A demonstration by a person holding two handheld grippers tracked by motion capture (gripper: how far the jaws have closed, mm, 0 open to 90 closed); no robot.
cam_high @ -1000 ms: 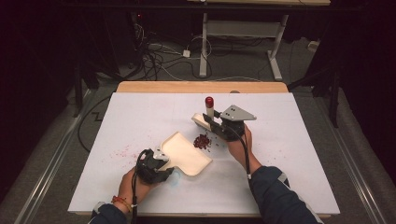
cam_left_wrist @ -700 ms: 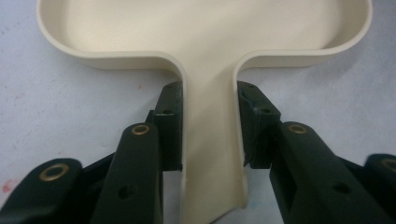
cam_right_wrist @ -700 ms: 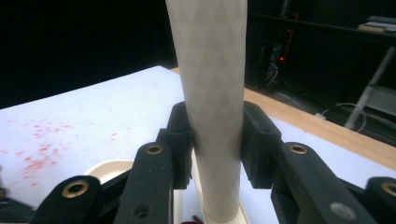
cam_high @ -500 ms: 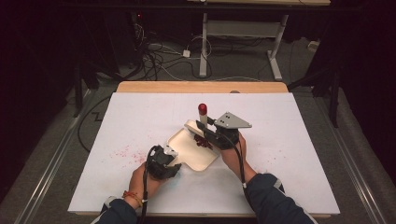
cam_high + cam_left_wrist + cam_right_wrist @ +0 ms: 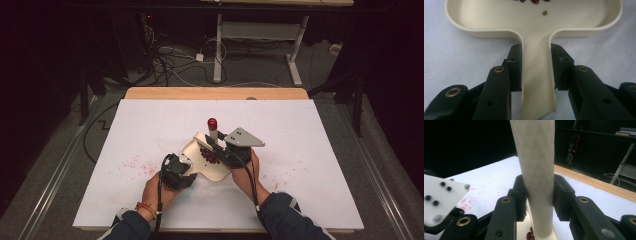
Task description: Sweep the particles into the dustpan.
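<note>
Left claw (image 5: pixel 534 67) pinches the handle of the cream scoop tray (image 5: pixel 534 30), one jaw flat on each side of the neck; right claw (image 5: pixel 539 192) clamps a white ribbed tube (image 5: pixel 535 170), upright, its foot down in the tray. Desk (image 5: pixel 310 130) is white-covered, wood edge at the far side, faint red stains left of the tray. Tray (image 5: pixel 207 157) sits near the desk's front middle between both hands. In the high view the tube has a red cap (image 5: pixel 212 122) on top. Red beans (image 5: pixel 210 156) lie in a small heap in the tray by the tube's foot, plus one tan bit (image 5: pixel 545 12) apart from them. Risks, as a guess: tube tipped or dragged sideways could push beans over the low rim; tray handle is smooth and tapered, so it may slip from the left claw if lifted fast; beans could roll out if the tray tilts.
</note>
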